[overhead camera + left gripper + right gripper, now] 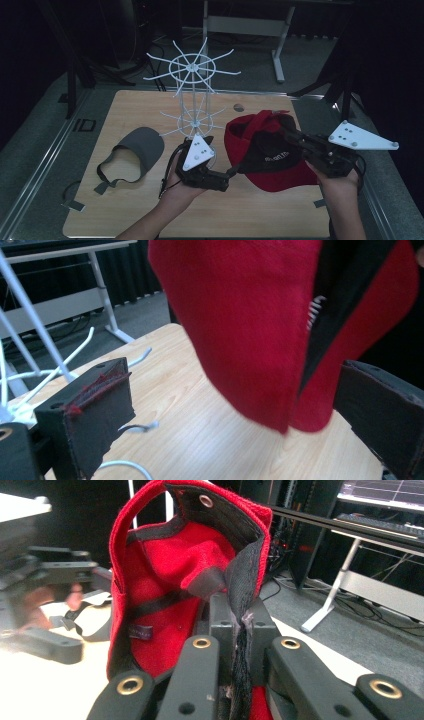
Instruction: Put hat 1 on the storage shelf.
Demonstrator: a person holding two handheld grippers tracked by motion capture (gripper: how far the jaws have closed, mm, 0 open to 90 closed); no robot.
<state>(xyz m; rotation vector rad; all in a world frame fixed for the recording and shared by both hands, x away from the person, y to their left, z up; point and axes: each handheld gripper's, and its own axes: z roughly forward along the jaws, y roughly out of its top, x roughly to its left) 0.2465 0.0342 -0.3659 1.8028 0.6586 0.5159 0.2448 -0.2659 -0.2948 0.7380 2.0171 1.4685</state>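
A red cap (pixel 270 150) with a black inner band is held up above the wooden table (pixel 250 210). My right gripper (pixel 290 134) comes in from the right and is shut on the cap's black-lined rim (pixel 242 595). In the right gripper view the cap's red inside (pixel 170 570) faces the camera. My left gripper (pixel 231 174) sits at the cap's lower left edge, open. In the left gripper view its jaws stand wide apart and a red flap of the cap (pixel 250 330) hangs ahead of them, touching neither pad.
A white wire hat rack (pixel 192 90) stands at the table's middle back, just behind my left hand; its prongs (pixel 30 340) show at left. A grey visor (pixel 137 150) lies on the left of the table. Dark floor and desk legs lie beyond.
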